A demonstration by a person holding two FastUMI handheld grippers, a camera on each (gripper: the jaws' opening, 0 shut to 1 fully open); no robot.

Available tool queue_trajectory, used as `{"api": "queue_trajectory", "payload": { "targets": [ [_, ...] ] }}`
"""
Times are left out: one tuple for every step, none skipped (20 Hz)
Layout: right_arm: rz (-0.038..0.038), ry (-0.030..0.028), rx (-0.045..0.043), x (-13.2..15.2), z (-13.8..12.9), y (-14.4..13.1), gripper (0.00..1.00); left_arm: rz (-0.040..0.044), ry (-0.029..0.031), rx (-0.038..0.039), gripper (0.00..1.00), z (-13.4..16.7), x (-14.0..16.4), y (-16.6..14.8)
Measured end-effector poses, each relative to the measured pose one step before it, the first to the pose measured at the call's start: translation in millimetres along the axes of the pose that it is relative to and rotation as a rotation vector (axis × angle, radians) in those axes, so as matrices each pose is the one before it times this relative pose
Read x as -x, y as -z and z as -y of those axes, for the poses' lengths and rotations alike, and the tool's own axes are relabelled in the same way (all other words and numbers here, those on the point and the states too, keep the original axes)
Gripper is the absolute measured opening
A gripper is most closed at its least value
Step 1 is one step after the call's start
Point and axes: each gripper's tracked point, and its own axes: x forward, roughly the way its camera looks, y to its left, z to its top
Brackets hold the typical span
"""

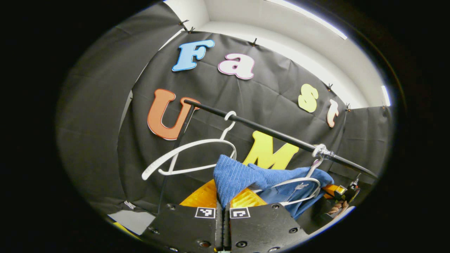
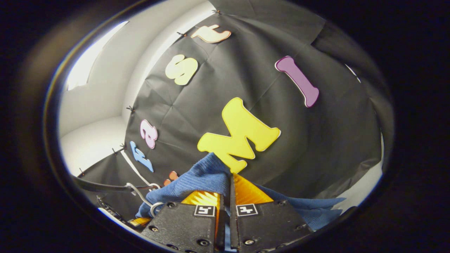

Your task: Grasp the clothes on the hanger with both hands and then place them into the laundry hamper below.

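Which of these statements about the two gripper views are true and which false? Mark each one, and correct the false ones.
1. The left gripper is shut on a fold of the blue garment. True.
2. Two white hangers hang on the black rail. True: an empty hanger and a second hanger inside the garment.
3. The blue garment already lies in the hamper. False: it is draped over the second hanger on the rail.
4. The right gripper is wide open, away from the cloth. False: its fingers are closed on the blue garment.
5. The empty hanger is black. False: it is white.
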Motion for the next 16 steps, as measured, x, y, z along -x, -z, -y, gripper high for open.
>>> {"api": "queue_trajectory", "payload": {
  "targets": [
    [-0.00757,-0.002,0.00383,-2.69,-1.06,-1.67,0.09,-0.00369,-0.01058,-0.00991,0.07,-4.5,-3.91,-1.31],
    [-0.0068,-0.00167,0.0127,-3.43,0.83,1.16,0.09,-0.00543,0.00112,-0.00397,0.07,-1.68,-3.67,-0.71],
    [-0.00643,0.00484,0.012,-4.51,2.5,-0.15,0.09,-0.00703,0.00193,-0.00662,0.07,-0.84,-2.7,0.43],
    [-0.01138,0.00462,0.0115,-4.21,3.25,0.28,0.08,-0.01182,0.00973,-0.00109,0.07,-1.32,-3.86,1.34],
    [-0.01135,0.01196,0.00725,-4.96,4.75,-1.98,0.09,-0.01259,0.00583,-0.00319,0.04,1.03,-2.41,1.62],
    [-0.00806,0.02348,0.01461,-4.96,7.32,0.33,0.09,-0.01268,-0.00122,-0.01188,0.01,-4.02,-2.7,1.18],
    [-0.00994,0.0226,0.01247,-6.92,9.21,0.12,0.09,-0.01654,0.00705,-0.00199,0.01,-1.47,-4.52,1.82],
    [-0.01712,0.00626,0.01022,-3.64,2.33,2.54,0.08,-0.02082,0.01373,0.00312,0.06,-0.05,-4.07,4.88],
    [-0.01704,0.01061,0.01165,-3.96,6.1,5.24,0.08,-0.0224,0.00509,-0.00068,0.01,-1.2,-3.04,6.41],
    [-0.02292,0.0081,0.01598,-1.33,3.04,8.16,0.09,-0.01933,-0.00407,-0.00782,0.01,-3.88,-2.76,5.81],
    [-0.01286,0.00511,0.00093,-1.75,4.65,5.39,0.09,-0.01337,-0.00236,-0.00833,0.01,-4.49,-1.78,4.7],
    [-0.01306,-0.00083,-0.0083,0.53,0.98,4.38,0.09,-0.01166,0.00799,0.00059,0.01,-2.06,-1.64,4.1],
    [-0.00656,0.00309,-0.01049,-1.45,4.93,2.3,0.09,-0.00689,0.00732,0.00134,0.01,-1.57,-1.57,2.66],
    [-0.00758,0.00401,-0.00693,-2.67,4.39,3.74,0.09,-0.01015,0.00649,0.00114,0.01,-2.6,-1.49,3.29],
    [-0.00721,0.00728,-0.00645,-2.31,6.74,3.61,0.09,-0.00735,-0.00007,0.00025,0.01,-2.98,-1.37,4.08],
    [-0.00809,0.00387,-0.00344,0.27,3.99,3.75,0.09,-0.01038,-0.00279,0.00087,0.01,-2.99,-0.91,4.3]
  ]
}}
